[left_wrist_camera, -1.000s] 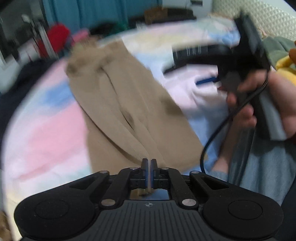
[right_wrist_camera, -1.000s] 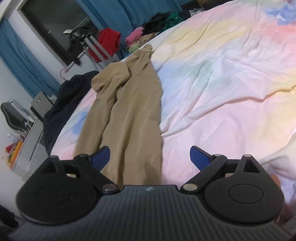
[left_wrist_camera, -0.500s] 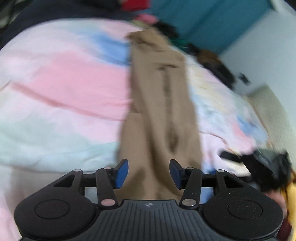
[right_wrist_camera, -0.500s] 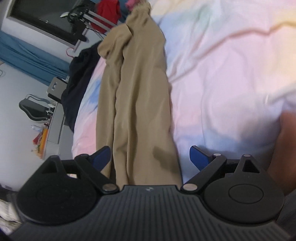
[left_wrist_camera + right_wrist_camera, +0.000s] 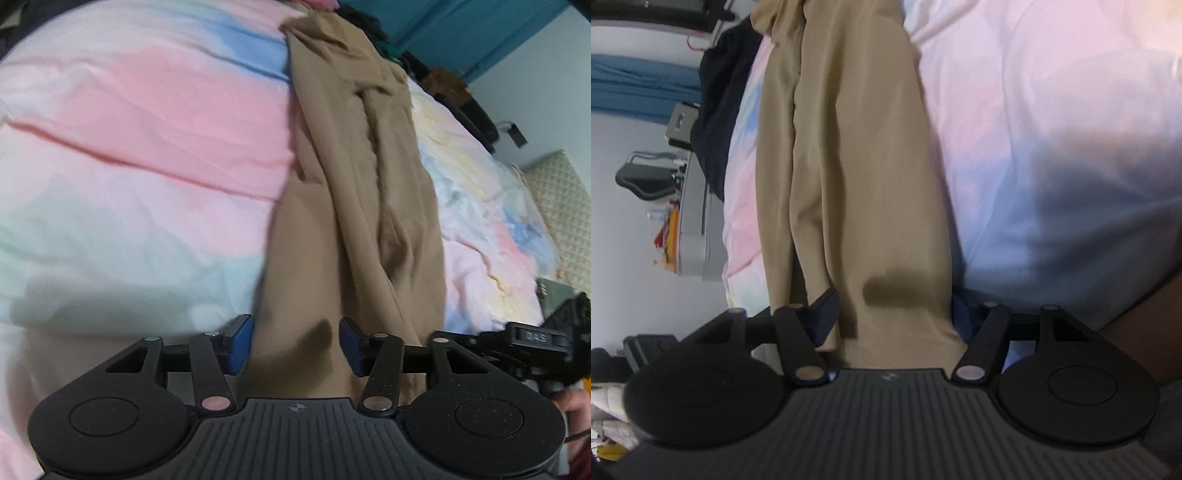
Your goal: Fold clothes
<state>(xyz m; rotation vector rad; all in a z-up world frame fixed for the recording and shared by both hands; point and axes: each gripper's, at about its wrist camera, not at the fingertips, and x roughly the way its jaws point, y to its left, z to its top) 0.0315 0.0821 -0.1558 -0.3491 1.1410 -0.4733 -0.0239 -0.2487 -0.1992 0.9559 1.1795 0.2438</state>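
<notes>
Tan trousers (image 5: pixel 362 206) lie lengthwise, loosely folded in half, on a pastel bed cover (image 5: pixel 129 147). My left gripper (image 5: pixel 296 345) hovers low over their near end. Its jaws are closing, with the left part of the cloth between the blue pads (image 5: pixel 240 341), which do not pinch it. My right gripper (image 5: pixel 892 314) is over the same near end of the trousers (image 5: pixel 849 166). Its jaws are closing too and span the hem edge to edge without a clear pinch. The right gripper's black body (image 5: pixel 535 339) shows at the right of the left wrist view.
A dark garment (image 5: pixel 716 110) hangs over the bed's left side. Beyond it stand a grey cabinet (image 5: pixel 698 221) and a chair (image 5: pixel 642 177). Piled clothes (image 5: pixel 443 81) and a blue curtain (image 5: pixel 443 26) lie past the far end. A person's arm (image 5: pixel 1137 332) is at right.
My left gripper rolled upright, opened from shut and dropped to the trousers' near end. My right gripper sank toward the hem and its jaws narrowed around it.
</notes>
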